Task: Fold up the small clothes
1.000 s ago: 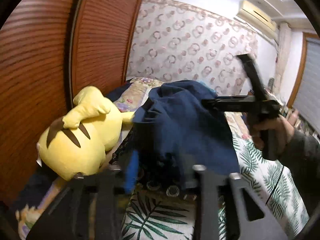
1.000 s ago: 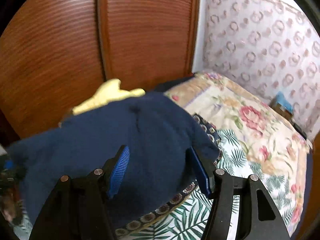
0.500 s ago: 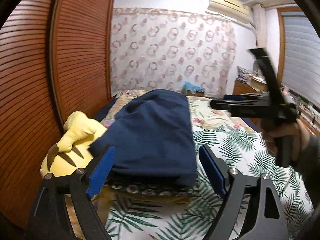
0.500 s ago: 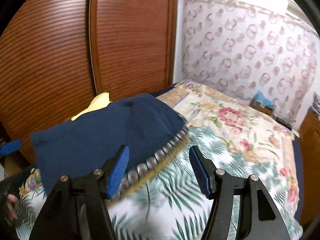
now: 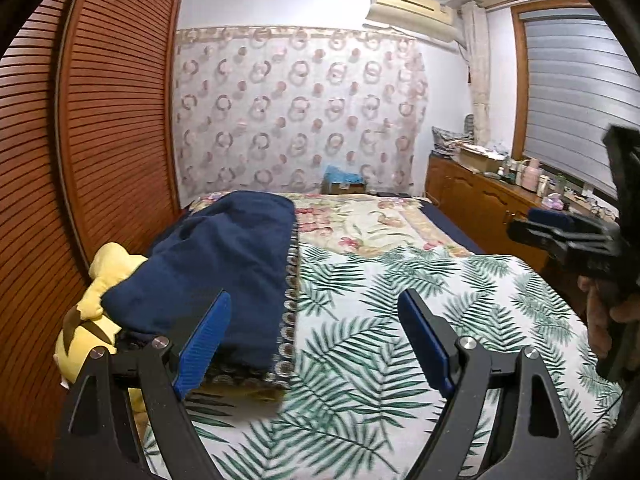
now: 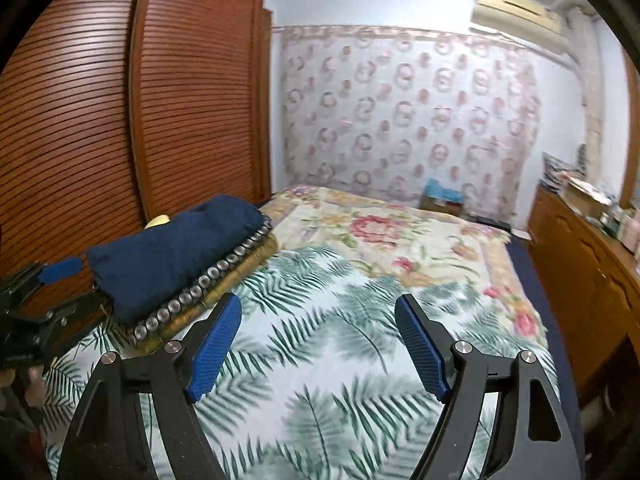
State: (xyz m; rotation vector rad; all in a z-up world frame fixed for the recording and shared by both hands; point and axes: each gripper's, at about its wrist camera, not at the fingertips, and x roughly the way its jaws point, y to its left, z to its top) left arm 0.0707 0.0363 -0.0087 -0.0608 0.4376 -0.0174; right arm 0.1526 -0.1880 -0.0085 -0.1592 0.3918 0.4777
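- Currently your left gripper (image 5: 314, 338) is spread wide with nothing between its blue pads; your right gripper (image 6: 318, 346) is likewise released and empty, above the leaf-print bedspread (image 6: 340, 320).
- The task's thing, the navy garment (image 5: 224, 256), lies folded on a bead-trimmed cloth (image 5: 291, 280) along the bed's left edge, partly draped over a yellow plush toy (image 5: 96, 300).
- Risk, as a judgement: the garment overhangs the plush, so a nudge from your left fingers could slump the fold or slide it toward the louvred wardrobe doors (image 5: 100, 140).
- Risk: neither gripper holds cloth, so a one-sided regrasp may drag the trim along.
- Left view alone shows the plush's body and your right hand's knuckles.
- Right view alone shows the stack side-on: garment (image 6: 172, 248) above beads (image 6: 208, 276) above a gold layer; the plush is only a sliver.
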